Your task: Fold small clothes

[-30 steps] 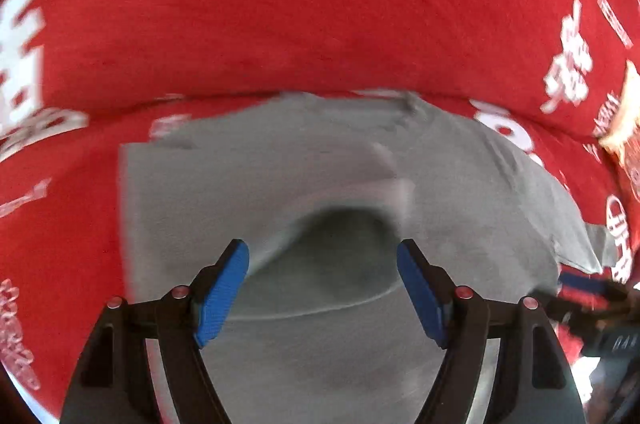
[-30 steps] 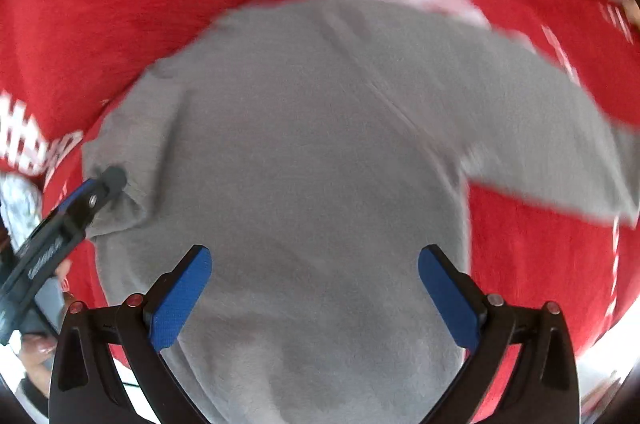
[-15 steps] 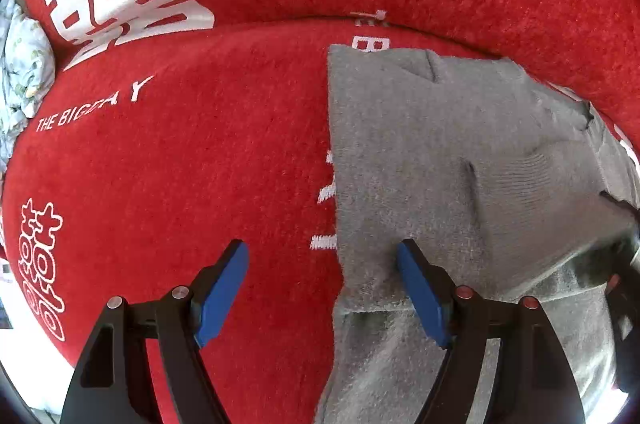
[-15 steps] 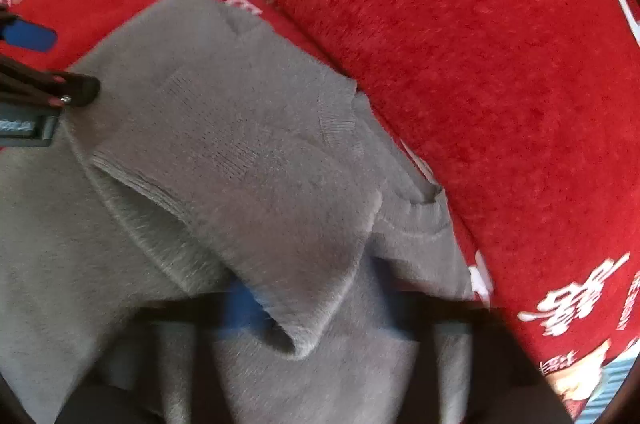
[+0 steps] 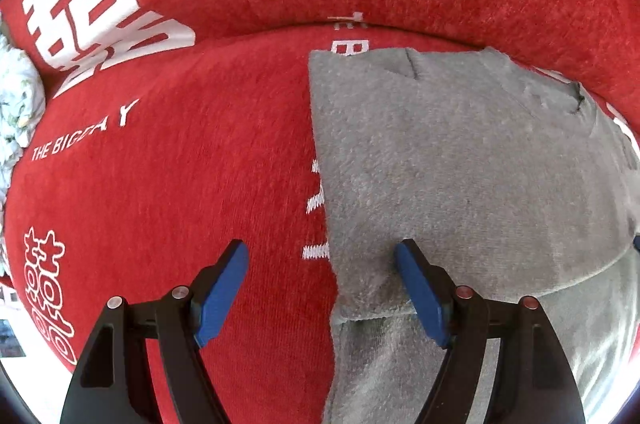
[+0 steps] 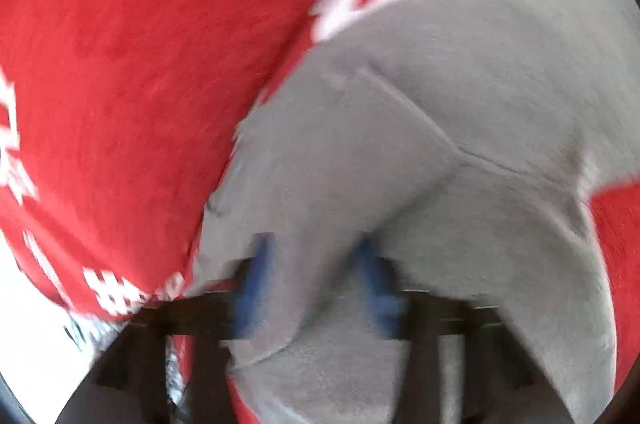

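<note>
Partway: grey sweater [image 5: 460,160] lying half-folded on red blanket [image 5: 180,204].
Left gripper [image 5: 320,284] hanging spread, straddling its edge; right gripper [image 6: 316,288], blurred, parting around cloth; more folds remaining.

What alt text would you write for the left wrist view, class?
A grey sweater, partly folded, lies on a red cover printed with white lettering. The left gripper points down over the sweater's left edge, its blue jaws open with one on each side of that edge.
</note>
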A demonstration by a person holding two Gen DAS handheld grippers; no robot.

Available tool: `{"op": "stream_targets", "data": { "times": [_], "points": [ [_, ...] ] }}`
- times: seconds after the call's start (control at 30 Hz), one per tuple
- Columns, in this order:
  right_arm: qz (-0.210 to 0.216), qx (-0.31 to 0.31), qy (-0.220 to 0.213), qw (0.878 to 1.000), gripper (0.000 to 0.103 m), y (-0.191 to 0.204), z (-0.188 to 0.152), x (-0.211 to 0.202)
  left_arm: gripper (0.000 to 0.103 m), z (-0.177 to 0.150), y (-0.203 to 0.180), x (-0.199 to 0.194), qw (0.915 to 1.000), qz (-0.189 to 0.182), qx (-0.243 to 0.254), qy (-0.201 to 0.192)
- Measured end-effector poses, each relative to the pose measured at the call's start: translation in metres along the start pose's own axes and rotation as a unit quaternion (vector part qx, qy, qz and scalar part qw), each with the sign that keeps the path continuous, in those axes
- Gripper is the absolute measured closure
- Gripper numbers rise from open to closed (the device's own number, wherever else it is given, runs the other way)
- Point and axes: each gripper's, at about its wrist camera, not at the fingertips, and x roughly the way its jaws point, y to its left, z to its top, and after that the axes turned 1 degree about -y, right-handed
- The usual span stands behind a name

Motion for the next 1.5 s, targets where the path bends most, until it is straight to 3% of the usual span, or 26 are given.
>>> {"op": "stream_targets", "data": {
  "times": [0.13, 0.3, 0.47, 0.5, 0.53, 0.57, 0.6, 0.77, 0.9, 1.0, 1.03, 1.1, 1.13, 1.23, 1.33, 1.4, 1.5],
  "points": [
    [0.04, -0.045, 0.073, 0.995, 0.035, 0.029, -0.034, 0.011, 0.025, 0.024, 0.02, -0.006, 0.9994, -0.03, -0.013, -0.01],
    [0.095, -0.065, 0.202, 0.973, 0.035, 0.078, -0.127, 0.084, 0.025, 0.069, 0.041, 0.025, 0.9977, -0.055, -0.027, 0.029],
    [0.106, -0.008, 0.214, 0.971, 0.035, 0.088, -0.161, 0.147, 0.026, 0.085, 0.038, 0.051, 0.9939, -0.086, -0.02, 0.066],
    [0.103, -0.003, 0.207, 0.973, 0.035, 0.089, -0.163, 0.152, 0.039, 0.087, 0.04, 0.052, 0.9921, -0.105, -0.028, 0.063],
    [0.102, 0.0, 0.201, 0.974, 0.043, 0.091, -0.166, 0.157, 0.065, 0.088, 0.041, 0.051, 0.99, -0.125, -0.032, 0.057],
    [0.101, 0.004, 0.196, 0.975, 0.055, 0.094, -0.169, 0.161, 0.082, 0.089, 0.043, 0.049, 0.9878, -0.143, -0.033, 0.052],
    [0.101, 0.007, 0.196, 0.975, 0.093, 0.1, -0.173, 0.168, 0.094, 0.091, 0.043, 0.047, 0.985, -0.161, -0.032, 0.053],
    [0.124, -0.017, 0.215, 0.969, 0.097, 0.127, -0.184, 0.185, 0.094, 0.089, 0.052, 0.037, 0.9869, -0.157, 0.012, 0.035],
    [0.097, -0.028, 0.231, 0.968, 0.097, 0.121, -0.196, 0.2, 0.094, 0.089, 0.068, 0.051, 0.9909, -0.129, 0.013, 0.035],
    [0.082, -0.042, 0.243, 0.966, 0.089, 0.121, -0.193, 0.197, 0.094, 0.084, 0.073, 0.051, 0.9936, -0.107, 0.005, 0.036],
    [0.08, -0.052, 0.251, 0.963, 0.076, 0.122, -0.189, 0.189, 0.094, 0.082, 0.074, 0.047, 0.9945, -0.099, 0.006, 0.033],
    [0.071, -0.086, 0.237, 0.965, 0.062, 0.119, -0.173, 0.161, 0.094, 0.078, 0.075, 0.034, 0.9955, -0.092, 0.011, 0.019],
    [0.06, -0.104, 0.216, 0.969, 0.06, 0.114, -0.159, 0.141, 0.094, 0.076, 0.074, 0.024, 0.9959, -0.089, 0.014, 0.008],
    [-0.021, -0.124, 0.126, 0.984, 0.06, 0.087, -0.103, 0.084, 0.094, 0.073, 0.067, 0.0, 0.9953, -0.093, 0.018, -0.021],
    [-0.072, -0.08, 0.064, 0.992, 0.058, 0.048, -0.056, 0.049, 0.094, 0.067, 0.05, -0.005, 0.9939, -0.104, 0.029, -0.023],
    [-0.083, -0.028, 0.033, 0.996, 0.057, 0.023, -0.029, 0.038, 0.094, 0.061, 0.036, 0.004, 0.995, -0.09, 0.04, -0.013],
    [-0.073, 0.0, 0.012, 0.997, 0.057, 0.019, -0.008, 0.042, 0.094, 0.051, 0.024, 0.015, 0.9967, -0.073, 0.034, -0.004]
  ]
}}
